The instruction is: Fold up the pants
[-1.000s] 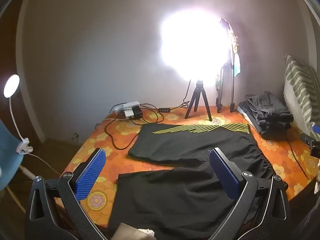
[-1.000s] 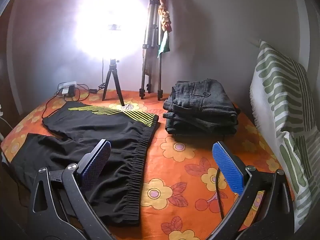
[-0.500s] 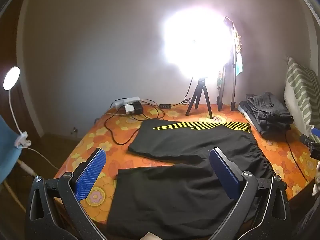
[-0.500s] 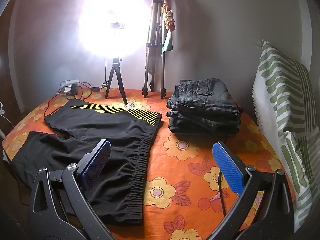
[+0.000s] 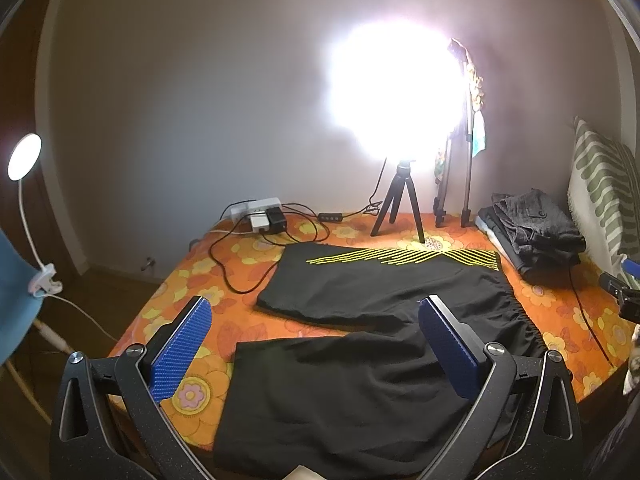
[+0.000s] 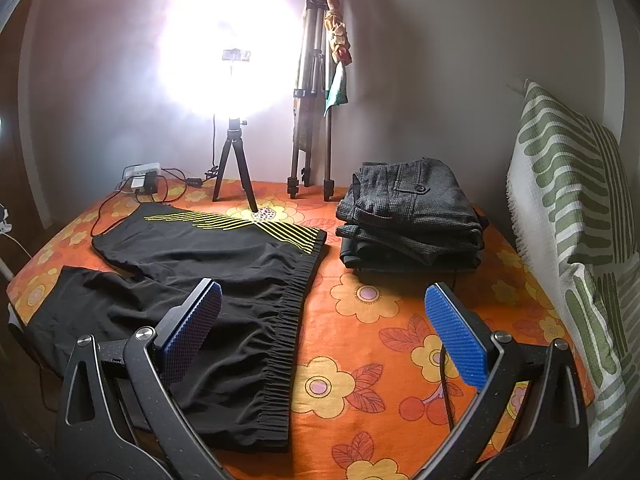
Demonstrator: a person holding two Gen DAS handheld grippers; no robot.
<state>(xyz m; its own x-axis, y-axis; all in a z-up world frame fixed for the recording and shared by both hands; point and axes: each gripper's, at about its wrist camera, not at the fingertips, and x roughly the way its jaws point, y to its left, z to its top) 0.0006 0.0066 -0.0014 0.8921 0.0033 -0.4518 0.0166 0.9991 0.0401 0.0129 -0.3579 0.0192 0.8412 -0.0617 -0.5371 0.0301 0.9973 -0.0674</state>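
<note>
Black pants (image 5: 360, 320) with yellow stripes along the far leg lie spread flat on the orange flowered bedspread (image 5: 192, 280), both legs apart, elastic waistband to the right. They also show in the right wrist view (image 6: 224, 280), waistband (image 6: 288, 328) running front to back. My left gripper (image 5: 316, 340) is open and empty, held above the near leg. My right gripper (image 6: 324, 328) is open and empty, above the waistband and the bare spread beside it.
A pile of folded dark trousers (image 6: 412, 216) sits at the back right. A green striped pillow (image 6: 572, 220) stands along the right. A bright ring light on a small tripod (image 6: 234, 164), a taller tripod (image 6: 312, 100), a power strip (image 5: 260, 212) and cables line the back.
Both grippers have drawn back and risen a little, so more of the bed shows. The pants have not moved. Both grippers stay open.
</note>
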